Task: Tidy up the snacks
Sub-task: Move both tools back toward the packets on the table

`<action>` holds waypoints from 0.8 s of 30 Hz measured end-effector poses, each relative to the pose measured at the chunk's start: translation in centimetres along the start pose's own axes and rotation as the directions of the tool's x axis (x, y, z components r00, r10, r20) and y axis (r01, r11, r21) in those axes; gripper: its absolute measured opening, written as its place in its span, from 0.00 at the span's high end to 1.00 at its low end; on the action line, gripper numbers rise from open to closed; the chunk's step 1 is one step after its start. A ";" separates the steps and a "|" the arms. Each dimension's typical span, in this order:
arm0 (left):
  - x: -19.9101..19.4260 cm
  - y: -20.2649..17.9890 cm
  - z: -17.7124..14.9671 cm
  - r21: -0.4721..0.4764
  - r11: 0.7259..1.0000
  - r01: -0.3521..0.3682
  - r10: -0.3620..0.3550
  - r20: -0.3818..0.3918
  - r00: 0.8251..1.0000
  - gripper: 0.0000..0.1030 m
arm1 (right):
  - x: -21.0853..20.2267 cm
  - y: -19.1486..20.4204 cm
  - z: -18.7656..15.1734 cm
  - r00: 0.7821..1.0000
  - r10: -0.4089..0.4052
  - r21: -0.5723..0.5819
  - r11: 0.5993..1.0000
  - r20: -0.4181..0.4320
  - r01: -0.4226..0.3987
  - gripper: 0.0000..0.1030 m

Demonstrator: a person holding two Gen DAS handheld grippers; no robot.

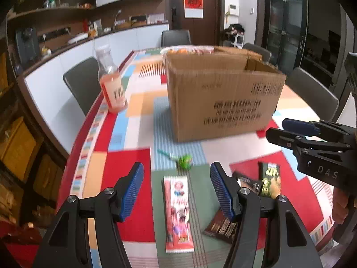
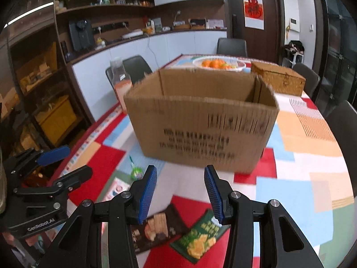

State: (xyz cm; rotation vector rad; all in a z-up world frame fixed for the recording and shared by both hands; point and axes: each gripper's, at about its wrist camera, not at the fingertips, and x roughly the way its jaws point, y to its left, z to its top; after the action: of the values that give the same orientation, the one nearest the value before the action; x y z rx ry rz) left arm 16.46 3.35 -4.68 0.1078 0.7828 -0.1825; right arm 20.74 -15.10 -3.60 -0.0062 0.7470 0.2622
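An open cardboard box [image 1: 223,93] [image 2: 200,122] stands mid-table. In front of it lie a green lollipop [image 1: 184,161] [image 2: 136,172], a long red snack packet [image 1: 178,214], a dark brown biscuit packet [image 2: 154,227] [image 1: 223,226] and a green packet [image 2: 200,236] [image 1: 271,182]. My left gripper [image 1: 177,189] hangs open above the red packet, nothing between its blue pads. My right gripper [image 2: 180,195] is open over the brown and green packets, holding nothing. Each gripper shows at the edge of the other's view: the right gripper [image 1: 290,131], the left gripper [image 2: 64,163].
A bottle of pink drink [image 1: 111,84] [image 2: 121,84] stands near the table's left edge. Behind the box are a white basket of oranges [image 2: 219,63] and a woven case [image 2: 277,79]. Grey chairs [image 1: 82,82] ring the patterned tablecloth [image 1: 129,169].
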 end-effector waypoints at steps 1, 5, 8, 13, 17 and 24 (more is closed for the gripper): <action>0.3 0.1 -0.4 0.001 1.000 -0.006 0.006 -0.008 1.000 0.41 | 0.2 0.2 -0.4 1.000 -0.009 -0.006 1.000 -0.014 0.009 0.56; 1.3 0.4 -2.7 -0.031 1.000 0.003 -0.005 -0.067 0.998 0.41 | 1.0 0.5 -2.1 0.997 -0.034 -0.013 0.999 -0.067 0.033 0.56; 2.0 0.5 -4.0 -0.043 0.999 -0.009 0.005 -0.099 0.995 0.41 | 1.8 0.4 -3.5 0.991 -0.062 -0.004 0.998 -0.115 0.062 0.56; 2.7 0.1 -5.0 0.000 0.999 -0.049 0.049 -0.100 0.994 0.41 | 3.0 -0.6 -5.2 0.976 -0.110 0.038 0.992 -0.186 0.119 0.56; 3.7 0.2 -5.3 0.001 0.999 -0.046 0.046 -0.109 0.993 0.41 | 3.7 -1.4 -6.2 0.963 -0.132 0.083 0.984 -0.236 0.155 0.56; 5.7 0.2 -5.8 0.008 0.999 -0.039 0.040 -0.135 0.990 0.41 | 5.2 -2.2 -6.8 0.949 -0.168 0.095 0.975 -0.267 0.200 0.56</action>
State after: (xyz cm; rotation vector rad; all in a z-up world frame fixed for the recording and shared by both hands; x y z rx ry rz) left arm 16.41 3.77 -12.80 0.1420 0.9143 -0.1407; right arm 20.37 -16.63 -12.30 0.0052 1.0140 0.0361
